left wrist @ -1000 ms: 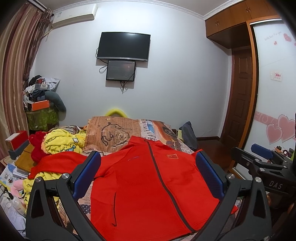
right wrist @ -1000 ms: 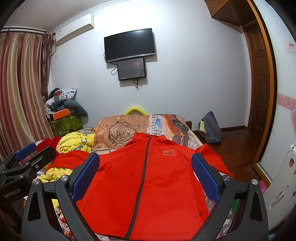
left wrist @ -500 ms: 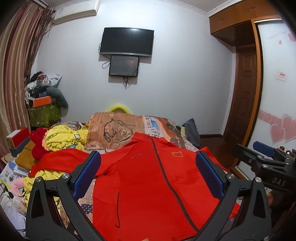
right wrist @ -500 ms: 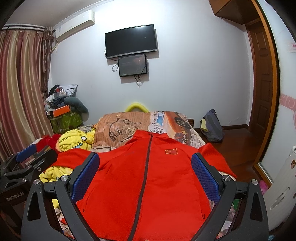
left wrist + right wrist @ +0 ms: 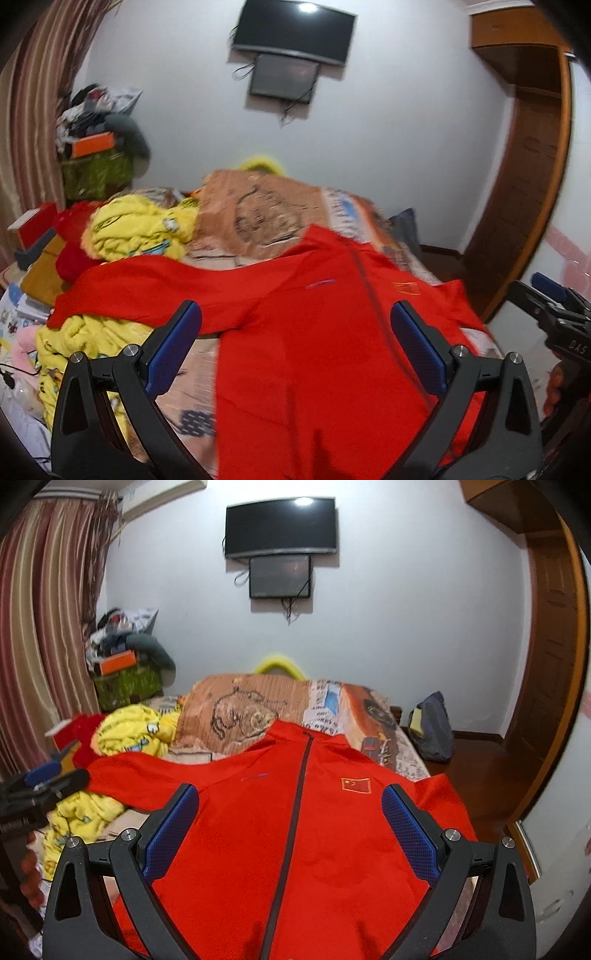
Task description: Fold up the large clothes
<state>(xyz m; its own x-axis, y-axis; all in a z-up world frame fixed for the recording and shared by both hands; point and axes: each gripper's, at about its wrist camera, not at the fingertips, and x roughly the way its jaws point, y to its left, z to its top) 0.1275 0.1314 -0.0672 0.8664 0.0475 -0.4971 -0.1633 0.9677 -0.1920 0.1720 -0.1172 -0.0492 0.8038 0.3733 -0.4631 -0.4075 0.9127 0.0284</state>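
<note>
I see the red jacket [image 5: 325,834] lying flat, zipped, front up, one sleeve stretched left, ahead of my left gripper [image 5: 295,343] and right gripper [image 5: 290,823], both spread wide and empty.

The left wrist view is smeared by motion: the jacket [image 5: 325,332] loses its zip line and chest badge to blur, and the bedcover [image 5: 258,218] print cannot be read. The jacket's hem runs off the frame at 6 o'clock in both views, behind the gripper frames. Its sleeve at 9 o'clock drapes over yellow clothes [image 5: 66,343], hiding the cuff. The other sleeve drops over the bed edge at 3 o'clock, its end unseen. The right hand-held gripper [image 5: 554,306] is cut off at 3 o'clock; its jaws cannot be judged there. In the right wrist view the left hand-held gripper [image 5: 40,779] is cropped at 9 o'clock. The pile [image 5: 118,635] by the curtain is too jumbled to name.
</note>
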